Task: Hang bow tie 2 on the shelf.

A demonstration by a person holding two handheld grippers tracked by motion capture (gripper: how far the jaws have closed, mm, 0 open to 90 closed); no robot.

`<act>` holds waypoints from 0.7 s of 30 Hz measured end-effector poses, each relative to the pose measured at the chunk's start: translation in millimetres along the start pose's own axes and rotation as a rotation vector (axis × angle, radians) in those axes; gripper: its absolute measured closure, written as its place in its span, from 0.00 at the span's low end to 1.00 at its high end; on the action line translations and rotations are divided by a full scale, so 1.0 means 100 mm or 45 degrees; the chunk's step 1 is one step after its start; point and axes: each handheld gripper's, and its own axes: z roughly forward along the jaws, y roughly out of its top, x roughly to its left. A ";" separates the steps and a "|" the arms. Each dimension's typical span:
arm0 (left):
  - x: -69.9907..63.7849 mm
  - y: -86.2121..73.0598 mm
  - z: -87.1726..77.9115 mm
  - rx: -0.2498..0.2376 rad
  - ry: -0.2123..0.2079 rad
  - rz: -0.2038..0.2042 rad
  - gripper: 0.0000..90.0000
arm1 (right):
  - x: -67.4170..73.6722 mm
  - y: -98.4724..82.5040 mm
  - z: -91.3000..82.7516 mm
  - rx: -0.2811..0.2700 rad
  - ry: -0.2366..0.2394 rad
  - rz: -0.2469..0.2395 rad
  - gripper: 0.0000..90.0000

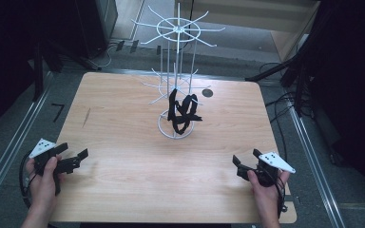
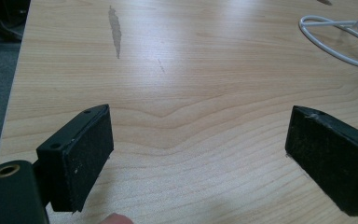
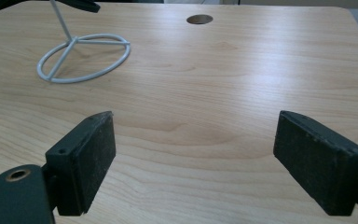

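While both are resting released at the near bench (image 1: 123, 142) corners, left tool (image 1: 76, 159) and right tool (image 1: 246, 161) are facing 1 black strap (image 1: 181, 113): judged soft, light, hanging on the wire rack (image 1: 176, 71) well ahead, between them; grip a loose loop.

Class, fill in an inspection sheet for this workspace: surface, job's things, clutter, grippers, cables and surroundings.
Surface: wooden table, one dark streak, round hole.
Job's things: white wire rack standing mid-table; black straps hanging on its lower arms.
Clutter: nothing seen.
Grippers: left hand-held gripper and right hand-held gripper both open, holding nothing, near the front corners.
Cables: one trails from each gripper; more on the floor at right.
Surroundings: grey floor, dark equipment around.
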 end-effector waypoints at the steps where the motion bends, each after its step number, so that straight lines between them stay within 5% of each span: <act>1: 0.00 0.00 0.00 0.000 0.000 -0.001 0.09 | -0.02 -0.01 -0.01 0.003 -0.002 0.009 0.15; 21: 0.00 0.00 0.00 0.002 -0.002 0.003 0.09 | -0.42 -0.20 -0.33 0.004 -0.094 0.082 0.15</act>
